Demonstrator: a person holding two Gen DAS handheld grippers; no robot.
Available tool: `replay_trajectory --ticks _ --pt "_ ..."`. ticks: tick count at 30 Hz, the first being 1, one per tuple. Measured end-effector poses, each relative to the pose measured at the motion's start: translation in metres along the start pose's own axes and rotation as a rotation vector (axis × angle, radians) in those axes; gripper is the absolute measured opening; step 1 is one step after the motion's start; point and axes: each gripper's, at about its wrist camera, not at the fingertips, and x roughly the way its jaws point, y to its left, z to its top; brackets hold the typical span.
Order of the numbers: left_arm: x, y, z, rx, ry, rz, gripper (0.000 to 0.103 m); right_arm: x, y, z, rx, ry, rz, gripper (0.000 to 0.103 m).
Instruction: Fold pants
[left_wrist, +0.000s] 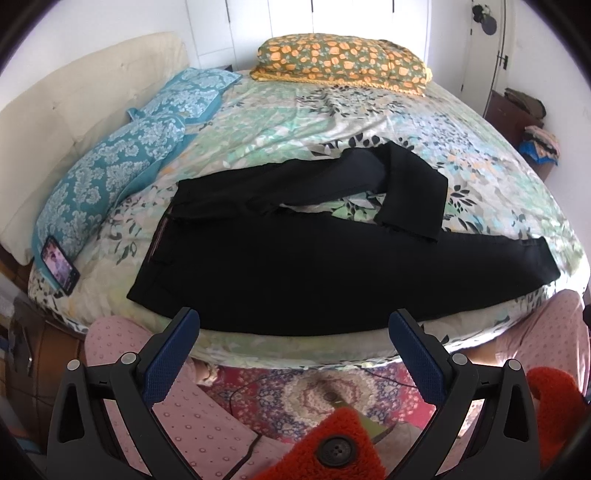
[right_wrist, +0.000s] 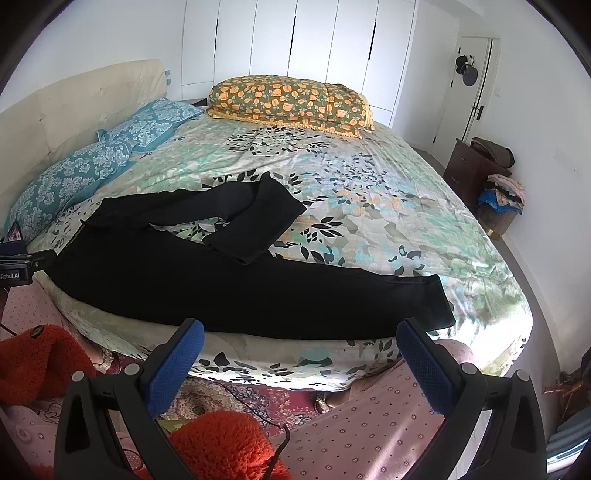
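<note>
Both tongs, left (left_wrist: 293, 354) and right (right_wrist: 301, 363), hang wide and empty just off the bed's near edge. The black cloth pants (left_wrist: 295, 266) lie along that edge, waistband left, long axis running left to right. The far leg doubles back on itself; the near one lies straight, its hem close to the floral bedsheet's (right_wrist: 388, 206) right edge. Bare sheet stretches beyond.

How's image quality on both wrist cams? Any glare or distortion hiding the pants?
Left wrist view: strong fisheye bends the bed edge; pants sharp but so dark that folds barely show. Right wrist view: same bending, sunlight glare washes out the sheet's near right corner beside the pant hem; pants unobscured.
</note>
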Motion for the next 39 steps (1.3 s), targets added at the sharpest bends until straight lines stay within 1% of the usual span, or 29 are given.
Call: replay_trajectory --ticks 3,7,13,18,23,29,39 --pt "0.001 0.003 0.0 -0.006 0.001 0.002 0.102 0.001 0.001 0.0 0.002 -0.001 0.003 0.103" --pt "0.003 0.005 0.0 -0.011 0.006 0.0 0.102 0.002 0.002 0.001 0.001 0.001 -0.019 0.103" --pt "0.005 0.005 0.0 -0.015 0.014 -0.003 0.102 0.004 0.001 0.001 0.004 0.005 0.014 0.103" --pt "0.006 0.006 0.0 -0.011 0.008 -0.001 0.102 0.006 0.002 0.001 -0.01 0.009 0.003 0.103" --pt "0.006 0.006 0.0 -0.011 0.007 0.0 0.102 0.006 0.004 0.0 -0.017 0.006 0.011 0.103" --pt "0.006 0.005 0.0 -0.006 0.009 0.004 0.102 0.008 0.002 0.001 0.0 0.022 0.008 0.103" --pt "0.006 0.003 -0.001 -0.001 0.015 0.012 0.102 0.013 0.003 -0.001 -0.015 0.041 0.012 0.103"
